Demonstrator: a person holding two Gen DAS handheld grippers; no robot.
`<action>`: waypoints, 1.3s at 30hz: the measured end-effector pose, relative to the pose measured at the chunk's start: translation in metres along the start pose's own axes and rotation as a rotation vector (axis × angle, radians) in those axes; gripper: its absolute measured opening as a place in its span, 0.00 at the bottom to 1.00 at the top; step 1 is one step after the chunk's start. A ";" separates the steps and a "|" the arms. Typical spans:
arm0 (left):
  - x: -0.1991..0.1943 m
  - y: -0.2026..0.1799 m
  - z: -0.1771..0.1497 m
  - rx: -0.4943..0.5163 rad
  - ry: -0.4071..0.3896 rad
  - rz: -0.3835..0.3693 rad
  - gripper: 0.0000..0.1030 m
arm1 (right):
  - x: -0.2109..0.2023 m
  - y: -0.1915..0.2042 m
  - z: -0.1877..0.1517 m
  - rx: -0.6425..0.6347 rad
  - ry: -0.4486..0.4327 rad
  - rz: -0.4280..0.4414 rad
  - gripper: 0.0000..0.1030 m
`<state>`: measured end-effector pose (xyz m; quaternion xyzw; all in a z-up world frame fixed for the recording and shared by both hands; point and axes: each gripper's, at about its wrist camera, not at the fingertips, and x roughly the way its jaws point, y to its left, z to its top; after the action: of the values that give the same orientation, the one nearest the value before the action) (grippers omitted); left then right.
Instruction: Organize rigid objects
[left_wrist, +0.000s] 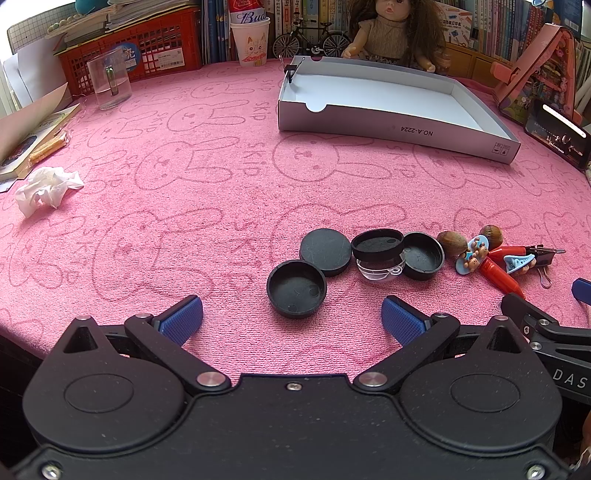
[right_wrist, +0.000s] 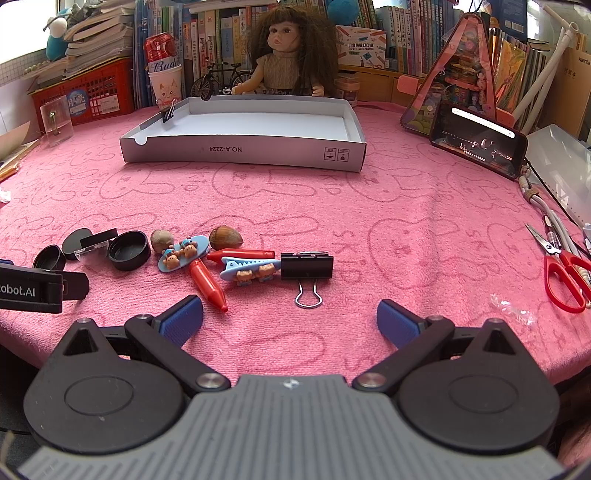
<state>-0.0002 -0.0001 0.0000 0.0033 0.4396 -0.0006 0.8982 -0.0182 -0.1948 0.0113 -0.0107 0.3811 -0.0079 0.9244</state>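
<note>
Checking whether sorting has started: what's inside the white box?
The white box holds one small black binder clip at its far left corner. The rest of the visible floor is bare. The near wall hides the strip of floor just behind it.

Black caps (left_wrist: 296, 288), nuts (right_wrist: 225, 237), crayons (right_wrist: 207, 283), clips (right_wrist: 306, 266) clustered on cloth

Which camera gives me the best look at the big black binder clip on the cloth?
The right wrist view: the black binder clip lies whole and unobstructed just ahead of the open jaws. The left wrist view catches it only partly at the far right edge, behind the hair clip.
</note>
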 end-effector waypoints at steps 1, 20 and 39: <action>0.000 0.000 0.000 0.000 0.000 0.000 1.00 | 0.000 0.000 0.000 0.000 0.000 0.000 1.00; 0.000 0.000 0.000 0.001 -0.007 -0.002 1.00 | 0.000 0.000 0.002 0.003 -0.002 0.000 1.00; -0.011 0.008 -0.013 0.041 -0.100 -0.055 0.86 | -0.006 -0.007 -0.004 0.023 -0.066 0.034 1.00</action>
<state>-0.0171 0.0078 0.0008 0.0098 0.3941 -0.0344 0.9184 -0.0252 -0.2018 0.0122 0.0062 0.3503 0.0035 0.9366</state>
